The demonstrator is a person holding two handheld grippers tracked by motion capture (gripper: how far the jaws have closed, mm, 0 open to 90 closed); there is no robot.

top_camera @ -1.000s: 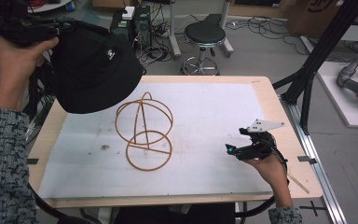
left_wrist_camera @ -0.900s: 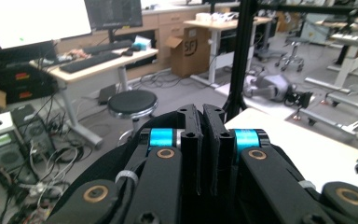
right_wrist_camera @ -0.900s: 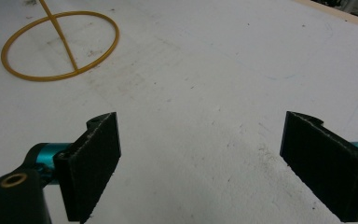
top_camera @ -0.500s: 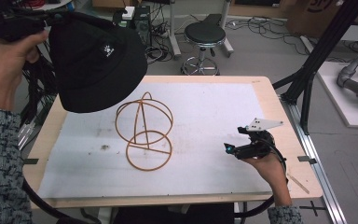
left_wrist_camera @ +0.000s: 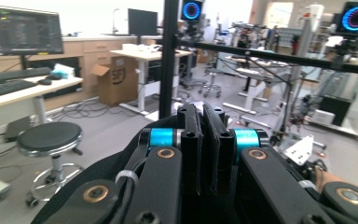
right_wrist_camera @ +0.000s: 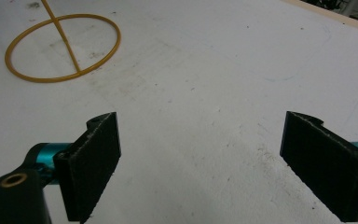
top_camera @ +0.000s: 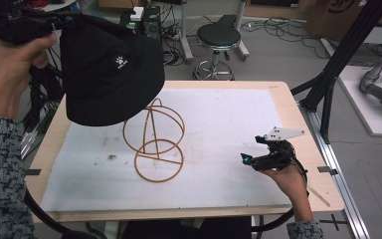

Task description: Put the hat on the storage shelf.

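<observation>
A black bucket hat (top_camera: 112, 69) with a small white logo hangs in the air over the table's far left. My left gripper (top_camera: 69, 21) is shut on its brim, and the hat's lower edge overlaps the top of the stand behind it. In the left gripper view the two pads of the left gripper (left_wrist_camera: 201, 140) are pressed together on a thin black layer. A golden wire hat stand (top_camera: 154, 139) stands on the white mat, its base ring (right_wrist_camera: 63, 46) flat. My right gripper (top_camera: 246, 160) rests low at the table's right, open (right_wrist_camera: 200, 163), nothing between its pads.
The white mat (top_camera: 229, 114) covers most of the wooden table (top_camera: 283, 89). A black frame post (top_camera: 335, 64) rises at the right edge. A round stool (top_camera: 218, 37) stands on the floor beyond the far edge.
My left hand has risen a little, and the hat has swung slightly right, over the stand's top. The right gripper has not moved.
</observation>
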